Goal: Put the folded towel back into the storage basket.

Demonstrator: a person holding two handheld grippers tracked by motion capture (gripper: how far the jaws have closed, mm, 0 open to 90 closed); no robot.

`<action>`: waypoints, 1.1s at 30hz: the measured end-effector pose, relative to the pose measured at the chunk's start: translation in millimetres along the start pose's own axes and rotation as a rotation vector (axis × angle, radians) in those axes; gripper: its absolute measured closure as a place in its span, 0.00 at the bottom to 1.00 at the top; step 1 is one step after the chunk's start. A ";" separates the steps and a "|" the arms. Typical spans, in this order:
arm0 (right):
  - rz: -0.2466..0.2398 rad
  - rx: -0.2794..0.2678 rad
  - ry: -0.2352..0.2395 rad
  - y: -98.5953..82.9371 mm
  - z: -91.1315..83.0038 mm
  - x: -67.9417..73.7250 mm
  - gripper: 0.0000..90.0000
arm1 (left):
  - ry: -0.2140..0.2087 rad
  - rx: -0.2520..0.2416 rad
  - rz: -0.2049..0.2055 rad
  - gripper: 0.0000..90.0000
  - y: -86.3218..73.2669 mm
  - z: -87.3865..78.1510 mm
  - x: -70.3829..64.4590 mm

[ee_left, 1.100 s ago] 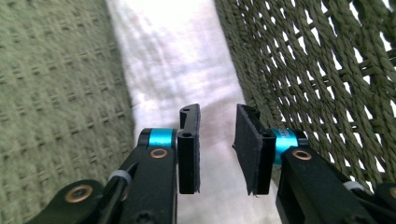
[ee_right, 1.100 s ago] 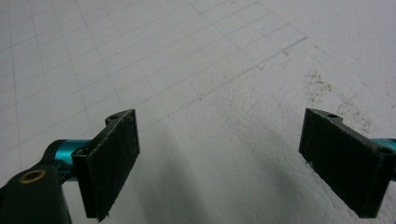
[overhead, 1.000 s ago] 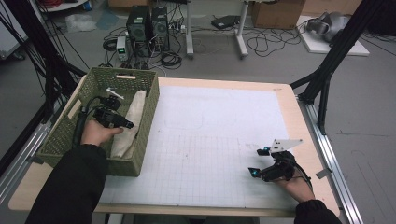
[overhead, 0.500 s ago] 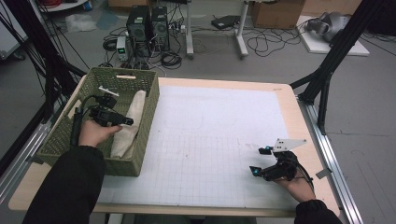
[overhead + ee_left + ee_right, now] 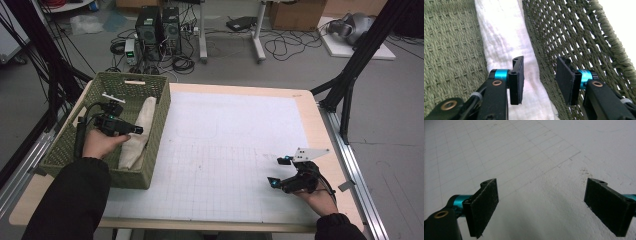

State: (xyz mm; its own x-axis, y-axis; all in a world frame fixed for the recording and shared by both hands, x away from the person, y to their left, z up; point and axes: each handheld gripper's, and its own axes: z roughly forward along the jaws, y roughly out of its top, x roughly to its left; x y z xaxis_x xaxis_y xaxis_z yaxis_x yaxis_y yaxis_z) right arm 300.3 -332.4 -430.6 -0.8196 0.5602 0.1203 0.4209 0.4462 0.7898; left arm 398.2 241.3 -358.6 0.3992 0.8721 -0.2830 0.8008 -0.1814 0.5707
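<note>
Left gripper has lowered; open jaws straddle the towel's edge.

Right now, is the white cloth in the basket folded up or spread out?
Folded: the white cloth lies as a narrow strip along the green basket wall, under the open left gripper.

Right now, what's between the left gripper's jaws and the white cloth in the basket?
Nothing. In the left gripper view the left gripper hangs open just above the white cloth, beside the basket wall.
</note>
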 end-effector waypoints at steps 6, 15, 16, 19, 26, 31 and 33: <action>-0.005 -0.002 0.000 0.3 0.2 0.2 0.13 | -0.007 -0.007 0.001 0.61 -1.6 -0.7 0.2; -0.005 -0.002 0.000 0.6 0.3 0.2 0.13 | -0.028 -0.009 -0.018 0.59 -4.2 -1.7 3.0; -0.006 -0.002 0.000 0.6 0.2 0.2 0.13 | -0.028 -0.009 -0.019 0.58 -4.4 -1.8 3.2; -0.008 -0.005 -0.003 0.8 -0.3 0.3 0.13 | -0.043 -0.013 -0.022 0.54 -5.2 -3.0 3.7; -0.007 -0.005 -0.002 1.2 -0.6 0.7 0.13 | -0.081 -0.034 -0.032 0.47 -8.0 -6.5 6.0; -0.012 -0.003 -0.010 1.5 -1.4 0.4 0.13 | -0.117 -0.050 -0.047 0.45 -9.6 -9.8 7.7; -0.010 -0.006 -0.013 1.6 -1.7 0.8 0.13 | -0.140 -0.058 -0.061 0.45 -11.1 -11.4 9.1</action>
State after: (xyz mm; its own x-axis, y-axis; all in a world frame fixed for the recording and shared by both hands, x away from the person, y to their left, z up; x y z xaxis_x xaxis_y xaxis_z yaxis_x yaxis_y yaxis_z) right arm 299.7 -332.5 -428.2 -0.8188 0.5645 0.1043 0.4098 0.4477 0.7947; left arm 387.8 256.4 -358.7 0.4121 0.8082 -0.4206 0.8001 -0.1000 0.5915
